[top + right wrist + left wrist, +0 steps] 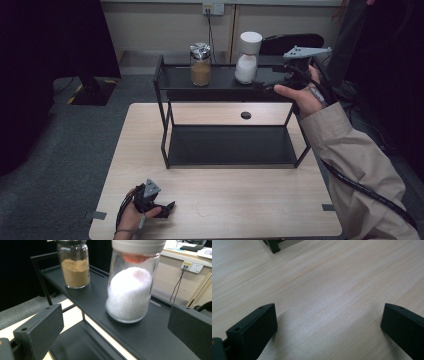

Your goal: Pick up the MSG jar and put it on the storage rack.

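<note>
Nearest, the left gripper (167, 207) is seen low over the pale wooden table (225, 210), its two black block-shaped jaws spread wide with only bare wood grain between them. Farther on, one black metal rack (165, 130) with two flat shelves is placed on the table. On the upper shelf two glass jars are counted: a brown jar (200, 65) of fine powder with a shiny lid, and a white jar (248, 57) of granules with a pale cap. The right gripper (261, 85) is held just beside the white jar, jaws spread apart, not touching it.
</note>
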Demonstrator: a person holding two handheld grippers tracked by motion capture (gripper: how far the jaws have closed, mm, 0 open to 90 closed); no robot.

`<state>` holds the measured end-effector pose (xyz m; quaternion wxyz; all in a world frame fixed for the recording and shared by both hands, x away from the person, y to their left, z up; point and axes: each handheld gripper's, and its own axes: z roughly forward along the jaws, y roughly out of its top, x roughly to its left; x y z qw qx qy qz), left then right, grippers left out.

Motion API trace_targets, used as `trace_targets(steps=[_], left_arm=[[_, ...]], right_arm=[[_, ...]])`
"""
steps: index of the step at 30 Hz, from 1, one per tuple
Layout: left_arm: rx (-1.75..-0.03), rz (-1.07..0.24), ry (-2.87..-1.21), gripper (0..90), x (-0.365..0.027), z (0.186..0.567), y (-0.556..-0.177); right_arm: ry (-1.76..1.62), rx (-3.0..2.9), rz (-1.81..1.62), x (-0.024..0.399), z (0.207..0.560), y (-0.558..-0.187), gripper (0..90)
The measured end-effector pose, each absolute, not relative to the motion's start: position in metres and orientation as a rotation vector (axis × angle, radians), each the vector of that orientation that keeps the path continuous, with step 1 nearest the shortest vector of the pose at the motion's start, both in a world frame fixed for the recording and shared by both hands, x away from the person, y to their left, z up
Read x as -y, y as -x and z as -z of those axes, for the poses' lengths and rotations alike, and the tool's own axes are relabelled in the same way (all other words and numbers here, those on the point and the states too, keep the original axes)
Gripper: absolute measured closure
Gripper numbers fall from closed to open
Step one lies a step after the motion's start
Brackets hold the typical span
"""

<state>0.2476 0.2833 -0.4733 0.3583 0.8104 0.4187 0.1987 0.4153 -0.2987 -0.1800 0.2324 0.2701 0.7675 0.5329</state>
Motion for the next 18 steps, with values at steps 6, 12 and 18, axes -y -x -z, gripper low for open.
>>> trace_targets(steps=[6,12,18], left_arm=[[-1.079,-0.513,-2.094,0.0,-0.283,0.473,-0.248],[-1.081,-0.513,-2.089,0.0,-0.283,0.474,-0.248],[-1.079,-0.514,-2.093,0.0,-0.283,0.473,-0.248]], right_arm=[[-0.725,-2.127,-1.495,0.308,0.195,-0.405,0.0],[-0.708,-2.144,-1.501,0.313,0.215,-0.391,0.0],[-0.709,-2.178,-1.528,0.318,0.244,-0.381,0.0]])
